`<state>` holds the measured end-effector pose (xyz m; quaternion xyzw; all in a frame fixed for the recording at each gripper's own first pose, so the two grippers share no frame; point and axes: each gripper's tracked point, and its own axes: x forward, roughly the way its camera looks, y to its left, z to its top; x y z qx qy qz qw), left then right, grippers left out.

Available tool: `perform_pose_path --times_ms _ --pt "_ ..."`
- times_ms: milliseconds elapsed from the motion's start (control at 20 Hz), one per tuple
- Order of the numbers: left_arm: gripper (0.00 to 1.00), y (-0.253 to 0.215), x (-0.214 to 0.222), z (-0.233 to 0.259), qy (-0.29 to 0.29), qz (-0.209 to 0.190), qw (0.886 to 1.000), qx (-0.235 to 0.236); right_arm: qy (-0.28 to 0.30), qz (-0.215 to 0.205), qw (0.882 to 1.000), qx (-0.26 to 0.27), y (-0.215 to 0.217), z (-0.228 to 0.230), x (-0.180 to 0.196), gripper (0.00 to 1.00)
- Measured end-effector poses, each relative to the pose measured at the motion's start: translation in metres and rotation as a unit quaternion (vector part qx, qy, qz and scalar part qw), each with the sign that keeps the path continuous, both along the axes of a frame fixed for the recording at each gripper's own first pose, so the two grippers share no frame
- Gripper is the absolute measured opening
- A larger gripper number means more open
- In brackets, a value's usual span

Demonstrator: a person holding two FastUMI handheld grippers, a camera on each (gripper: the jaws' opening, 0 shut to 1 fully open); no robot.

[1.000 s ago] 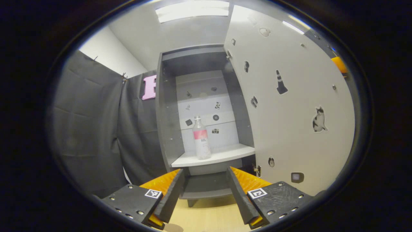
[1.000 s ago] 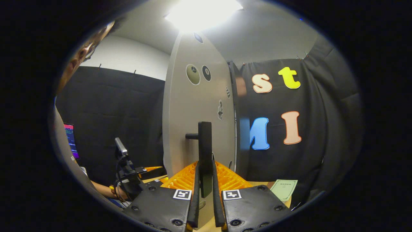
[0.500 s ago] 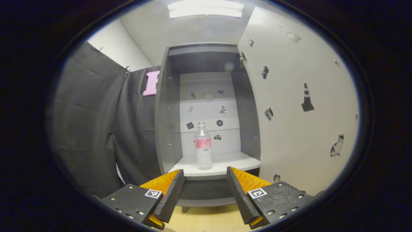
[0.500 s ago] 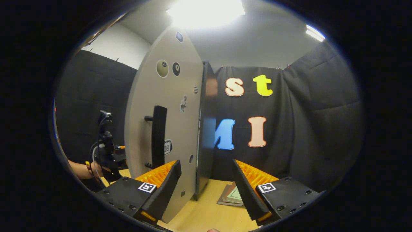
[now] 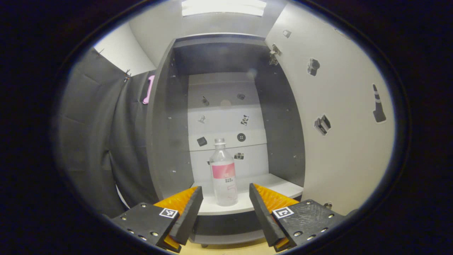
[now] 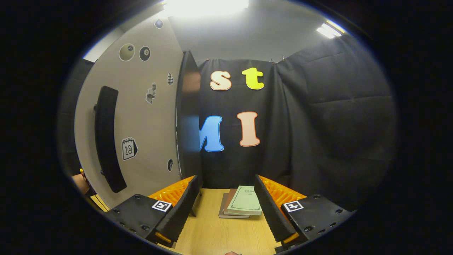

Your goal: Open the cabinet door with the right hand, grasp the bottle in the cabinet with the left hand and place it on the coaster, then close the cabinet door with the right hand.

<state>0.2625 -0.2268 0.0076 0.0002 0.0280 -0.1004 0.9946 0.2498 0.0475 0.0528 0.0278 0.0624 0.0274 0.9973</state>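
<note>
Facing the open cabinet [image 5: 170,117], we see the bottle [image 5: 223,176] upright on its shelf [image 5: 272,184], framed by our wide left gripper [image 5: 225,209], while our right gripper [image 6: 226,209], spread wide, holds nothing over the tabletop [image 6: 216,237] beside the door [image 6: 141,117].

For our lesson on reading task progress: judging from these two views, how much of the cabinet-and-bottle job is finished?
Done: the pale grey cabinet door stands open, and the right gripper is open, away from its black bar handle. In hand: the open left gripper faces the clear plastic bottle with a pink label, upright on the white shelf, not gripped. Left: grasping, placing on the coaster, closing the door.
</note>
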Motion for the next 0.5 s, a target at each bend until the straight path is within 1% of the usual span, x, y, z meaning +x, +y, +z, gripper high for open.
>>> perform_pose_path --times_ms 100,150,250,300,350,400,450,500 --pt "0.82 -0.005 0.02 -0.008 -0.001 -0.01 1.0 0.006 0.007 -0.016 1.0 -0.002 -0.003 -0.004 0.001 0.96" --pt "0.81 -0.006 0.029 -0.011 -0.003 -0.012 1.0 0.008 0.011 -0.026 1.0 -0.006 -0.006 -0.007 0.001 0.98" --pt "0.81 -0.007 0.049 -0.018 -0.006 -0.011 1.0 0.005 0.019 -0.045 0.999 -0.011 -0.011 -0.011 0.001 0.99" --pt "0.8 -0.006 0.059 -0.022 -0.004 -0.009 1.0 0.002 0.024 -0.053 0.998 -0.011 -0.012 -0.014 0.001 0.99" --pt "0.8 -0.004 0.068 -0.027 -0.001 -0.008 1.0 -0.001 0.029 -0.059 0.998 -0.01 -0.012 -0.016 0.0 0.99" --pt "0.81 -0.003 0.076 -0.03 0.0 -0.008 1.0 -0.001 0.035 -0.063 0.997 -0.009 -0.011 -0.019 0.0 0.96" --pt "0.8 -0.003 0.084 -0.033 0.0 -0.009 1.0 -0.001 0.042 -0.068 0.997 -0.009 -0.012 -0.022 -0.001 0.96" --pt "0.81 -0.003 0.09 -0.036 0.001 -0.011 1.0 0.001 0.051 -0.073 0.996 -0.008 -0.013 -0.026 -0.001 0.96"
